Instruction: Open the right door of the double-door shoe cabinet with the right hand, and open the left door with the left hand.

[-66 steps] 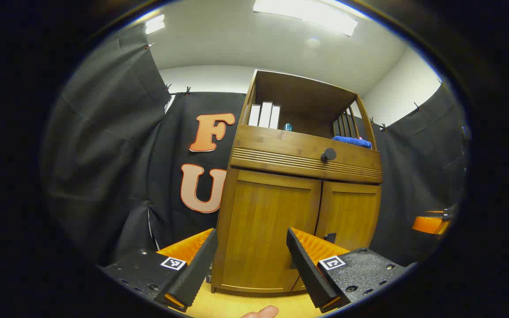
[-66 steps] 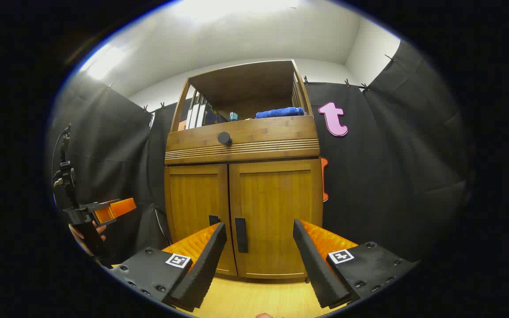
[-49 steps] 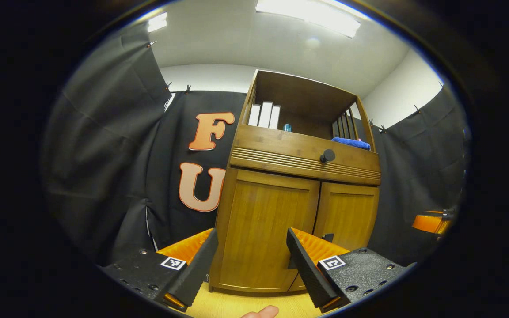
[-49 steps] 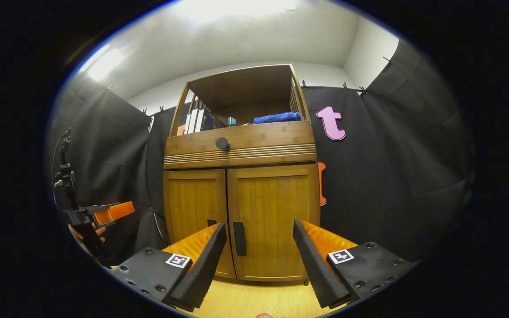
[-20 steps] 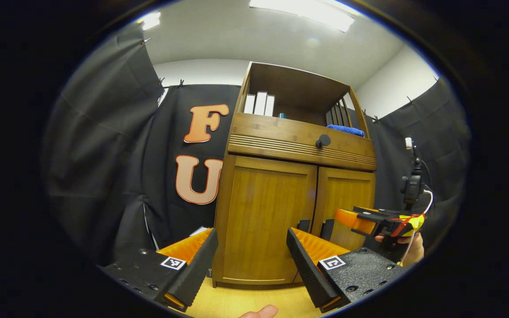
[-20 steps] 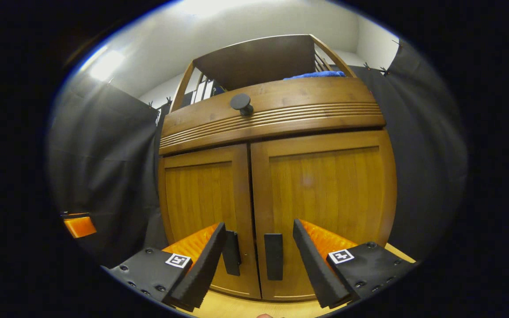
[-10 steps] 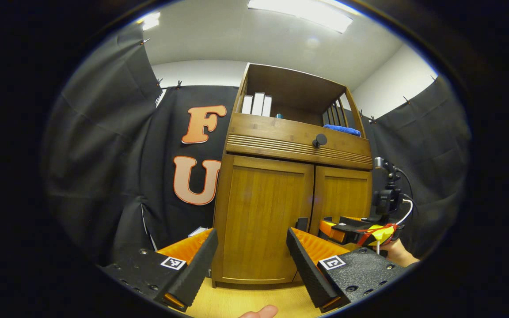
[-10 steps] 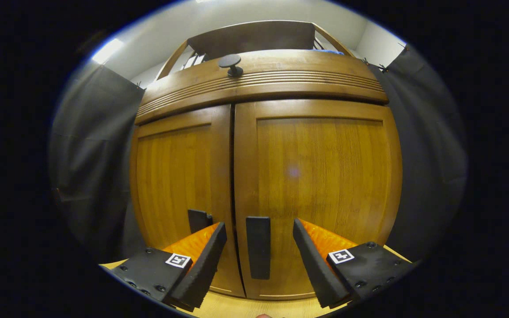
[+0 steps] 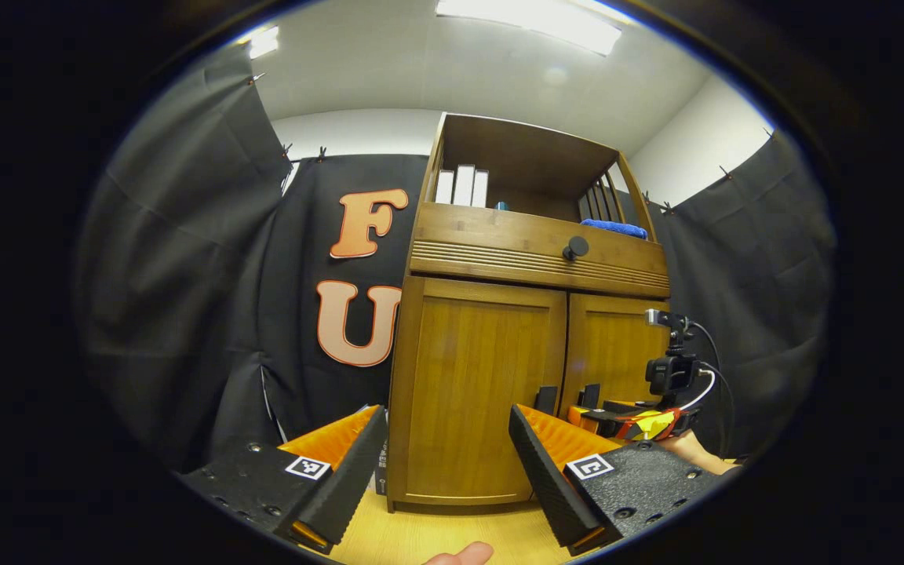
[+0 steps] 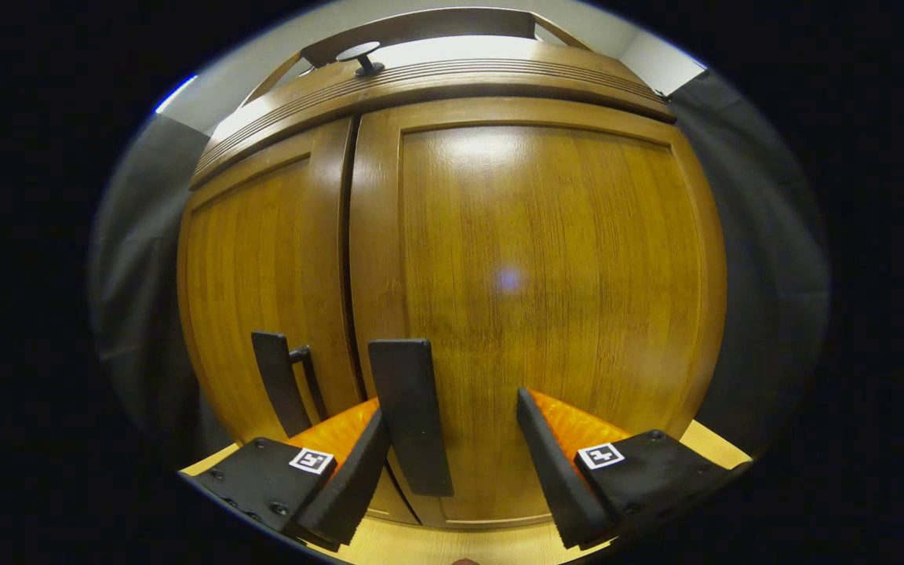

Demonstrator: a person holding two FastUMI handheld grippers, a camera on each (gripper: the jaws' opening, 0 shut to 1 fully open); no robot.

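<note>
Right claw (image 10: 452, 471) has closed in on right door handle (image 10: 411, 416).

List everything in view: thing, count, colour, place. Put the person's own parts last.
cabinet: one, brown wood, on the floor
doors: two, brown, both shut
handles: two, black, beside the centre seam
knob: one, black, on the drawer
books: three, white, top shelf, left
cloth: one, blue, top shelf, right
floor: light wood
left tongs: open, back from the left door
right tongs: open, around the right handle
hand: holding the right tongs
</note>
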